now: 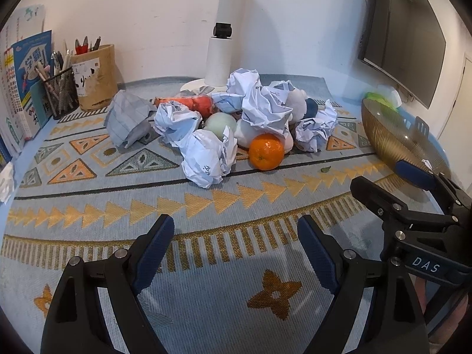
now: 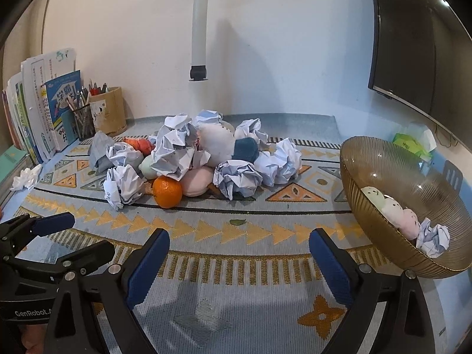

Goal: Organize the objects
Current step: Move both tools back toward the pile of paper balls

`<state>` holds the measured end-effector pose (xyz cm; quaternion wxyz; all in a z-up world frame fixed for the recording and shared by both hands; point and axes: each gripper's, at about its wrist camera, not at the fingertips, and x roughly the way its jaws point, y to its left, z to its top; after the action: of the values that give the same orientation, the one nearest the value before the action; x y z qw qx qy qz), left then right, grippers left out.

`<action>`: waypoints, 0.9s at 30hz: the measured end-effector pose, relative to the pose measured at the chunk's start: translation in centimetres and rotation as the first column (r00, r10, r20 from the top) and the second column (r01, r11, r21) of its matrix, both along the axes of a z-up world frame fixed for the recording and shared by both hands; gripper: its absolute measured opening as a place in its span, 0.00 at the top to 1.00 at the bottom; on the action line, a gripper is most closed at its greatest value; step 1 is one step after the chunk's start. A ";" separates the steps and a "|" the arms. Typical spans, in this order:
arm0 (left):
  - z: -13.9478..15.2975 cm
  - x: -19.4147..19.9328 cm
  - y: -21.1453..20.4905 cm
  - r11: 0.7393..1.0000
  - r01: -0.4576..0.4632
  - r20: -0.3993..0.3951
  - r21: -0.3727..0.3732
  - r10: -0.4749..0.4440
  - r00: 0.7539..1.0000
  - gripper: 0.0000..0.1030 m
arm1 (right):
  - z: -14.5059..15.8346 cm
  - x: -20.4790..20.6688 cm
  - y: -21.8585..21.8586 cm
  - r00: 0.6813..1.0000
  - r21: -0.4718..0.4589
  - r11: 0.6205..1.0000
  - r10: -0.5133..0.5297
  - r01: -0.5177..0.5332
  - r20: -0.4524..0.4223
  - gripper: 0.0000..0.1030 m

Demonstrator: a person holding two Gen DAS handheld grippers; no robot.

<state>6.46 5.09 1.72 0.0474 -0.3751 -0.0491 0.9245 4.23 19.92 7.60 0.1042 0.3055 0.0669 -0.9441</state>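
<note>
A heap of crumpled paper balls (image 2: pixel 177 153), soft toys and an orange (image 2: pixel 167 188) sprawls across the patterned table (image 2: pixel 236 309), running left to right. The ribbed amber bowl (image 2: pixel 383 244) at the right tilts toward us; only the right wrist view shows inside it, three plush toys (image 2: pixel 392 209) and one paper wad (image 2: pixel 433 236). The left gripper (image 1: pixel 236 253) and the right gripper (image 2: pixel 239 265) both hover with fingers spread wide, holding nothing.

Paper-ball heap (image 2: pixel 188 153) mid-mat, orange (image 2: pixel 167 191) before it; bowl (image 2: pixel 380 236) right (toys inside); pen holders (image 1: pixel 88 79) left.

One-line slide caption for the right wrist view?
Open right gripper faces a pile of crumpled paper, plush toys and an orange; amber bowl at right.
</note>
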 end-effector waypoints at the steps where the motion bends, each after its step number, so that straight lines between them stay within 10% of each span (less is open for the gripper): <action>1: 0.0 0.0 0.0 1.000 -0.002 -0.001 -0.001 0.002 1.000 0.18 | 0.0 0.0 0.0 1.000 0.001 1.000 0.000 0.000 0.000 0.08; 12: 2.5 -0.2 -5.9 1.000 0.005 0.045 0.019 -0.006 0.999 0.18 | -0.1 -0.3 -0.5 0.999 0.004 0.999 0.045 -0.045 0.021 0.08; 17: 4.8 -2.9 -11.7 0.989 -0.119 0.002 -0.090 0.119 0.993 0.18 | -0.4 -2.3 -4.0 0.975 -0.005 0.995 0.101 -0.102 0.200 0.30; 22: 2.2 -8.9 -14.1 0.987 -0.147 0.087 -0.069 0.153 0.984 0.18 | 0.2 -3.0 -10.0 0.915 -0.098 0.949 0.316 -0.301 0.250 0.30; 27: -0.4 -12.8 -15.5 0.992 -0.126 0.102 0.028 0.123 0.987 0.18 | -1.5 -6.7 -14.1 0.910 0.002 0.948 0.305 -0.318 0.279 0.29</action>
<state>-6.30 -10.41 1.34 -0.0064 -0.4161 -0.0908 0.9047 -2.50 5.84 6.10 0.2545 0.4216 0.1220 -0.8617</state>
